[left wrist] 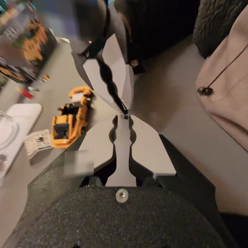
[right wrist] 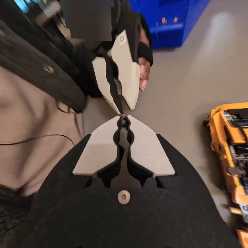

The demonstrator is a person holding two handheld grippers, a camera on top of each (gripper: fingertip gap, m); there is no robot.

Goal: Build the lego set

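Observation:
Both grippers meet tip to tip above the grey table (left wrist: 167, 107). My right gripper (right wrist: 123, 116) is shut on a small dark Lego piece (right wrist: 123, 117); in the left wrist view it (left wrist: 125, 112) comes down from above with closed jaws. My left gripper (left wrist: 123, 116) has its jaws narrowly apart, its tips on either side of the small piece (left wrist: 124, 116); I see no firm grip. It also shows in the right wrist view (right wrist: 126, 111), held by a gloved hand. The half-built orange Lego car (left wrist: 69, 120) lies on the table to the left, and shows at the right edge of the right wrist view (right wrist: 230, 154).
An instruction booklet (left wrist: 38, 142), a white tray (left wrist: 20, 118), loose small pieces (left wrist: 26, 92) and the set's box (left wrist: 26, 47) lie left of the car. A person's beige garment (left wrist: 228, 94) is close on the right. A blue bin (right wrist: 167, 22) stands beyond the table.

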